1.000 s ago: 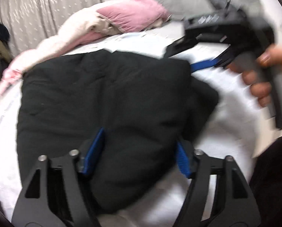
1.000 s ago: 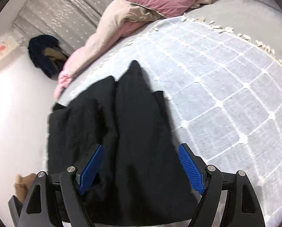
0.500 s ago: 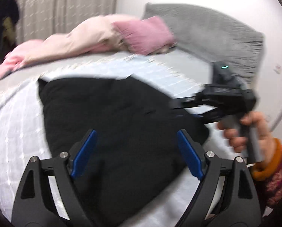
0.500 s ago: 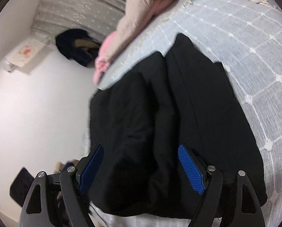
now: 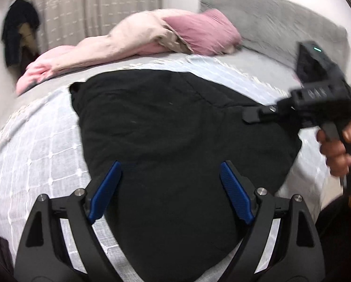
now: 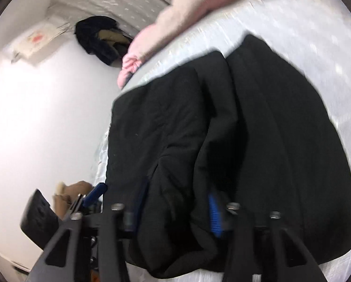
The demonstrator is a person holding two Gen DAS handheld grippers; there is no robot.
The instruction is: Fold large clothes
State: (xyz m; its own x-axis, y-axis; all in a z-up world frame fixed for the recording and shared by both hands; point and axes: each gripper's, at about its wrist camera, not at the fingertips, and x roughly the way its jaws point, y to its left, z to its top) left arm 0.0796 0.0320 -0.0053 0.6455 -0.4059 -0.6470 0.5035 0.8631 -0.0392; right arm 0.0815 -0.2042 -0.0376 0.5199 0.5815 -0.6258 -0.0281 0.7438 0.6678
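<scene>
Left tongs (image 5: 169, 176) spread wide, empty, poised above the near half of the black garment (image 5: 175, 129) lying flat on the bed's white checked cover (image 5: 41, 150). Right tongs (image 6: 175, 202) just closing, pinching a raised fold at its near edge; blue pads (image 6: 214, 213) blurred, half buried in cloth
</scene>
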